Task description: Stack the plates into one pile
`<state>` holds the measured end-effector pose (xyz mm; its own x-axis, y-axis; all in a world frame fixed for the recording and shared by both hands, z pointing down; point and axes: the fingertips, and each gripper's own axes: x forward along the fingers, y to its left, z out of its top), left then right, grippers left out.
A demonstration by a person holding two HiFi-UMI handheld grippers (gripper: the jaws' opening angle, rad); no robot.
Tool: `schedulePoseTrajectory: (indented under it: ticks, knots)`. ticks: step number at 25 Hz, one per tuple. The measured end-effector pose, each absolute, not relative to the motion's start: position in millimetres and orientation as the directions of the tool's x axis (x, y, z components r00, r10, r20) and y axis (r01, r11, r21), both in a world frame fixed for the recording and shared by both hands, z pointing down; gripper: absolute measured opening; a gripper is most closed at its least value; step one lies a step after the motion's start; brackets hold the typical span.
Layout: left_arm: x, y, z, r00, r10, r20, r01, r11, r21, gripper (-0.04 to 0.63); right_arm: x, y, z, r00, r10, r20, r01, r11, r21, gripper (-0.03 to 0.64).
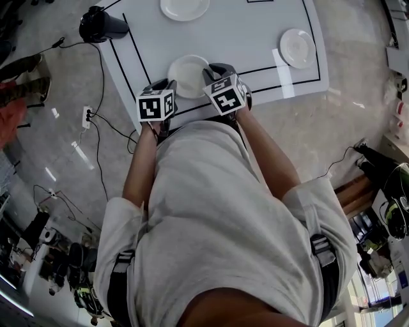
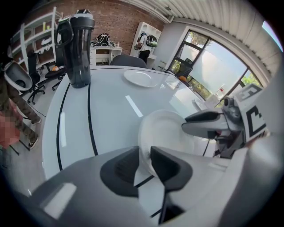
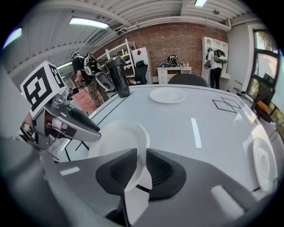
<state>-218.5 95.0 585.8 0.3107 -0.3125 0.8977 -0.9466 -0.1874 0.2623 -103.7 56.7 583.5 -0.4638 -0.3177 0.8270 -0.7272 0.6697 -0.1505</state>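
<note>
Left tongs clenched on left rim of near plate, right tongs clenched on right rim; frame centre, on bench. Second plate straight above, top centre; third plate upper right, right tongs' side.

White table, black lines: near plate, far plate, right plate, black jug at corner.
</note>
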Motion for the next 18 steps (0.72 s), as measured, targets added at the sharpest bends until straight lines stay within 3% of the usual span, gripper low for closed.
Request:
schedulePoseTrajectory:
  ticks: [18]
  knots:
    - [-143,67,575,0.356,-0.319,0.878,-0.918,-0.297,0.264,0.078,-23,45,562,-0.41,-0.429,0.805,-0.82,0.56,-0.12,0.061]
